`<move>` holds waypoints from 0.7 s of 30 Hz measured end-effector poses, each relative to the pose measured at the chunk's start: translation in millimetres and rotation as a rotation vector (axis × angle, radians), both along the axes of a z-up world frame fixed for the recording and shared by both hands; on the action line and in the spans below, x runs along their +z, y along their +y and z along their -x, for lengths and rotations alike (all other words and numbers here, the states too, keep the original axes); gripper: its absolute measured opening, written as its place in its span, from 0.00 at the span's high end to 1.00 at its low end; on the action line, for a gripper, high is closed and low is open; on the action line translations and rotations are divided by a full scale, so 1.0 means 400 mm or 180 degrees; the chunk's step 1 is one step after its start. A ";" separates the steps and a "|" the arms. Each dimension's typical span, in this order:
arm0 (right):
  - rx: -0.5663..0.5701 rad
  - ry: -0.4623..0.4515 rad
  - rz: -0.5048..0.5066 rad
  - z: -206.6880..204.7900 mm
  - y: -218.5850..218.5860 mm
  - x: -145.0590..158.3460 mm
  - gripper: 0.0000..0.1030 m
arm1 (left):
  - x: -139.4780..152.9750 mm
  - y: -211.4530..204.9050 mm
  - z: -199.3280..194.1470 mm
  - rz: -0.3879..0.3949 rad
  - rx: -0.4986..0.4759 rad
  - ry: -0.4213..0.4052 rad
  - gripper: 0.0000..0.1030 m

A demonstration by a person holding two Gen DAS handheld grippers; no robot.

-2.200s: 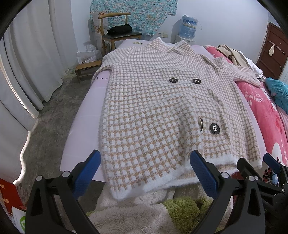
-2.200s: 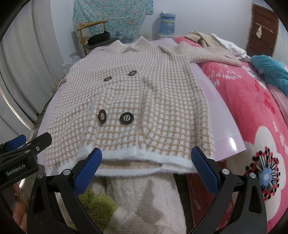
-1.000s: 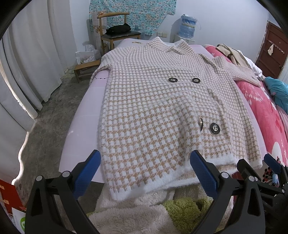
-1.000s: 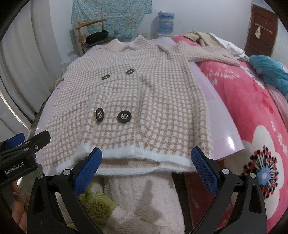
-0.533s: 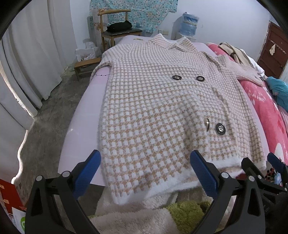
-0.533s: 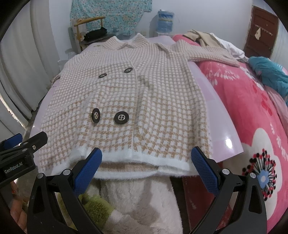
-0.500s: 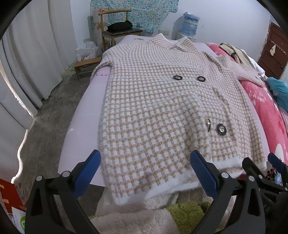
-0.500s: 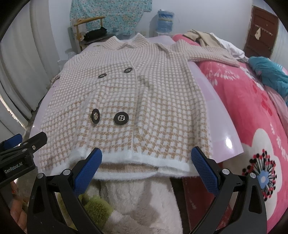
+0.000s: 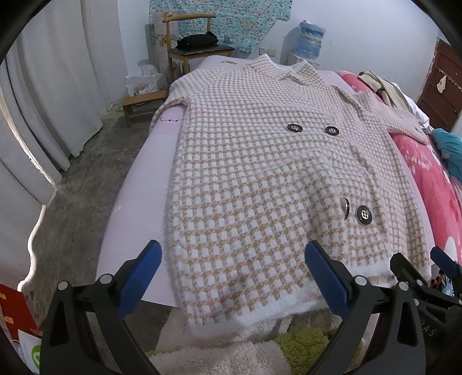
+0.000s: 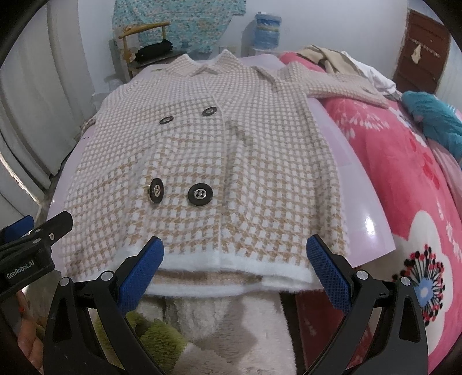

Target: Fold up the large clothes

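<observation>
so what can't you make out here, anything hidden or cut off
- Coat left sleeve: left wrist view, it drops over the bed's far-left edge, cuff hidden.
- Right sleeve cuff: right wrist view, too small and far to read.
- Hem underside: right wrist view, covered by the coat's top layer.
- Left tongs and right tongs: both open near the hem; contact with the fabric can't be judged.
- Black item on the chair: too small to identify.

Coat (image 9: 254, 178): tan/white houndstooth check, white fuzzy hem band, black buttons (image 10: 200, 195) with silver centres. Board (image 9: 138, 184) under it: pale lilac, glossy. Bed blanket (image 10: 410, 161): hot pink with white flowers, red/black stamens. Teal garment (image 10: 433, 115) at bed's far right edge. Gripper pads (image 9: 138, 277): blue, diamond-textured, black frames. Curtains (image 9: 55, 86): white. Wall cloth (image 9: 219, 17): turquoise floral.
</observation>
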State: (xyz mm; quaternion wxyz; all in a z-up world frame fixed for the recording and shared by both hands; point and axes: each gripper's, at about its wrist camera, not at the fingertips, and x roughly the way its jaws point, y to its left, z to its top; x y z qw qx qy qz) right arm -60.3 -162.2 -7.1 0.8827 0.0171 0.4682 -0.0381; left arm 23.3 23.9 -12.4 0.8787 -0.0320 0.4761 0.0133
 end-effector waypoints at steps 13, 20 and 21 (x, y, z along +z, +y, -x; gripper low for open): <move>0.0006 -0.0049 0.0039 0.010 0.008 0.015 0.08 | 0.017 0.005 0.008 0.0004 0.0012 -0.0042 0.05; -0.0006 -0.0073 0.0046 0.016 0.005 0.021 0.08 | 0.020 0.003 0.009 -0.0007 0.0004 -0.0052 0.05; -0.0005 -0.0076 0.0044 0.016 0.005 0.022 0.08 | 0.020 0.003 0.009 -0.0007 0.0006 -0.0053 0.05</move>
